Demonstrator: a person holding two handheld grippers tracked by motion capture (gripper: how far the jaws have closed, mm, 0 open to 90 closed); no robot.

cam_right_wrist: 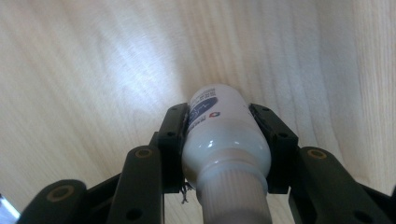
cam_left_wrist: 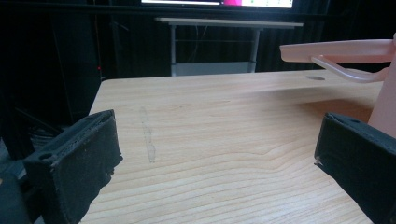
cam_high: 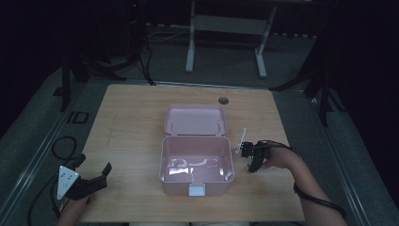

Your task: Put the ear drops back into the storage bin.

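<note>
A white plastic bottle [cam_right_wrist: 224,140] with a ribbed cap and a blue-printed label lies along my right gripper [cam_right_wrist: 218,112], just above the wooden table, and the two black jaws are shut on its sides. In the high view that right gripper [cam_high: 252,160] points down at the table just right of an open pink box [cam_high: 163,160]. The box's lid [cam_high: 195,119] is folded back flat behind it. My left gripper [cam_high: 95,163] rests near the table's front left corner, open with nothing between its jaws. In the left gripper view the left gripper [cam_left_wrist: 219,140] has the box wall [cam_left_wrist: 387,102] to its right.
A white latch [cam_high: 197,189] sits on the box's front wall, and shiny reflections show on its floor. The table has a round cable hole [cam_high: 223,100] near its far edge. Cables [cam_high: 61,146] lie on the floor at left, and a white desk frame [cam_high: 226,28] stands behind.
</note>
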